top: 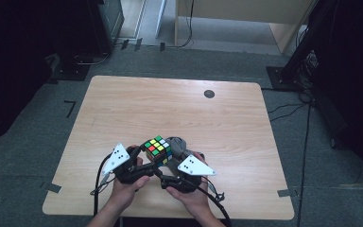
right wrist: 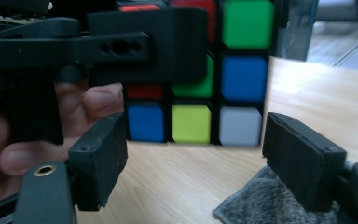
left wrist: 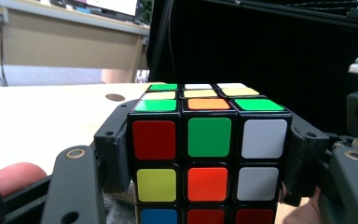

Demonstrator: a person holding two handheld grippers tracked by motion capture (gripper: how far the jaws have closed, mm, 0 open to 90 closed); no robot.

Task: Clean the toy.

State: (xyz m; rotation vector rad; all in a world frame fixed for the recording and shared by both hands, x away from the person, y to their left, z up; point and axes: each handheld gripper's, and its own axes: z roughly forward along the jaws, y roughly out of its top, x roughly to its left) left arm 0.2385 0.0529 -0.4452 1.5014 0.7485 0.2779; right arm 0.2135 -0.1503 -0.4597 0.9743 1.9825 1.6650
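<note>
Left gripper view shows the left hand-held gripper [left wrist: 205,154] clamping the cube [left wrist: 208,149], whose bottom row is cut off. Just before the cube, the right hand-held gripper [right wrist: 193,154] gapes empty; a grey cloth [right wrist: 261,205] lies partly hidden beneath.

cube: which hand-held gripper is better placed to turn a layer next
Right, probably: the left hand-held gripper already clamps the cube, while the right hand-held gripper stands open just short of it.

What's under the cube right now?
The cube is lifted, clamped in the left hand-held gripper. Below it: bare table and a grey cloth beside. The cube's underside is hidden.
</note>
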